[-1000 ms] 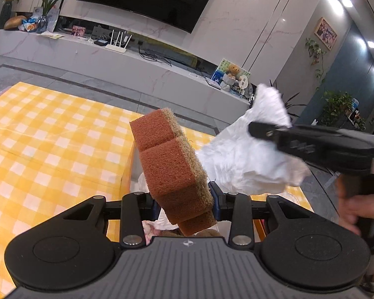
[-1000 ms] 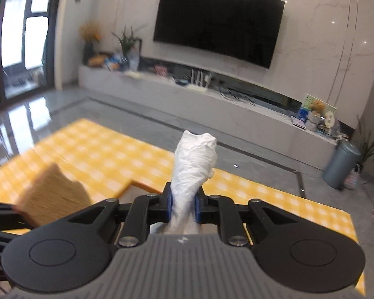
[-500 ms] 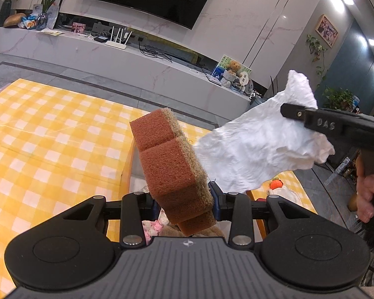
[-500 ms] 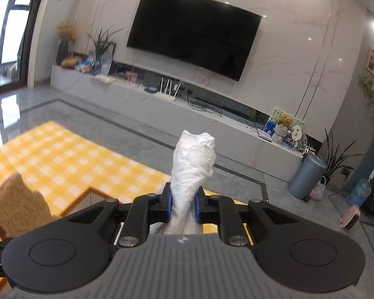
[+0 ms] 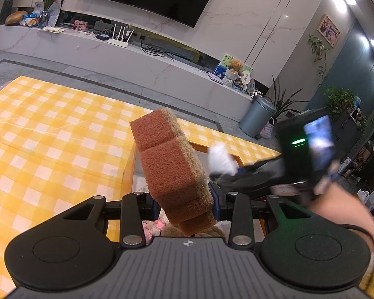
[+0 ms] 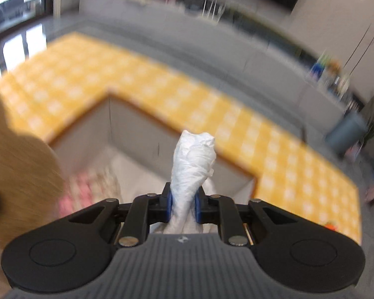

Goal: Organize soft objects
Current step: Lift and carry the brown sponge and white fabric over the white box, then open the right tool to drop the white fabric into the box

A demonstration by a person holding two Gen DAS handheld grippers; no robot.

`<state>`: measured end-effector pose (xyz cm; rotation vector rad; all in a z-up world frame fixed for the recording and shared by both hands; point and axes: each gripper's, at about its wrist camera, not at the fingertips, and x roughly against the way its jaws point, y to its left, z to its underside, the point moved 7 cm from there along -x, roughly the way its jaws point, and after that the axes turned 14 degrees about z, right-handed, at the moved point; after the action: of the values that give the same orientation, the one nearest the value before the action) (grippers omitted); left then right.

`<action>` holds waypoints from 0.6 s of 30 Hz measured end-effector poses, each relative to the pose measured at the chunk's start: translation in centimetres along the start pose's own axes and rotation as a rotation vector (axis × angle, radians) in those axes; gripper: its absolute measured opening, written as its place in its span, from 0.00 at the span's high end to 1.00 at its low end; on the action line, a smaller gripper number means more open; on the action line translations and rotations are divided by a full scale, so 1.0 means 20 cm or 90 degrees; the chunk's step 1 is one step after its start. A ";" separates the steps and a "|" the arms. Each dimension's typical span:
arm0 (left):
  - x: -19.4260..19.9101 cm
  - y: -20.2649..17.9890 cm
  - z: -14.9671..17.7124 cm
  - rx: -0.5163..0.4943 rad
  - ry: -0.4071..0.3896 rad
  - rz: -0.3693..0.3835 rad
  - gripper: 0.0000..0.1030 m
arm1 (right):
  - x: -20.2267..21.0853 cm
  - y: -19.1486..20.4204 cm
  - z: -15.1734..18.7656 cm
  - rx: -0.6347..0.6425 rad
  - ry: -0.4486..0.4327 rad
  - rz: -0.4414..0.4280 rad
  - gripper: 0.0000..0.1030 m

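L gripper (image 5: 184, 200) pinching sponge (image 5: 170, 164) at its low end, R gripper (image 6: 182, 205) clamped on wadded cloth (image 6: 193, 159), both above box (image 6: 137, 134). I reckon both light + squishy, cloth may slip, grip mid-bulk

A rust-brown sponge (image 5: 170, 167), a white cloth (image 6: 192, 159), a yellow-and-white checked tablecloth (image 5: 49, 134), black claws with blue pads.

Coarse, fibrous brown sponge (image 5: 172, 167), crinkled white cloth (image 6: 192, 159), matt black plastic tools, glossy marble wall (image 5: 236, 17).
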<state>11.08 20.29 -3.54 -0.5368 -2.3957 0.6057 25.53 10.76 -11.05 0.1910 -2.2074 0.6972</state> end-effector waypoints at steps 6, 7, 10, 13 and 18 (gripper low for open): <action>-0.01 0.01 0.01 0.001 0.005 0.004 0.59 | -0.28 0.09 0.12 0.035 0.087 0.001 0.85; -0.01 0.00 0.01 0.000 0.005 0.012 0.59 | -0.32 0.09 0.13 0.040 0.097 0.012 0.85; 0.00 -0.01 0.01 -0.004 0.001 0.024 0.59 | -0.37 0.12 0.13 0.047 0.119 0.013 0.83; -0.01 -0.01 0.01 -0.008 0.001 0.019 0.59 | -0.36 0.15 0.10 0.074 0.102 0.034 0.50; -0.01 -0.01 0.01 -0.011 0.002 0.006 0.59 | -0.15 0.14 0.05 0.045 0.032 -0.009 0.06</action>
<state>11.02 19.93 -3.57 -0.5567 -2.3989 0.5891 26.01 12.25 -14.99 0.2227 -2.1328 0.7641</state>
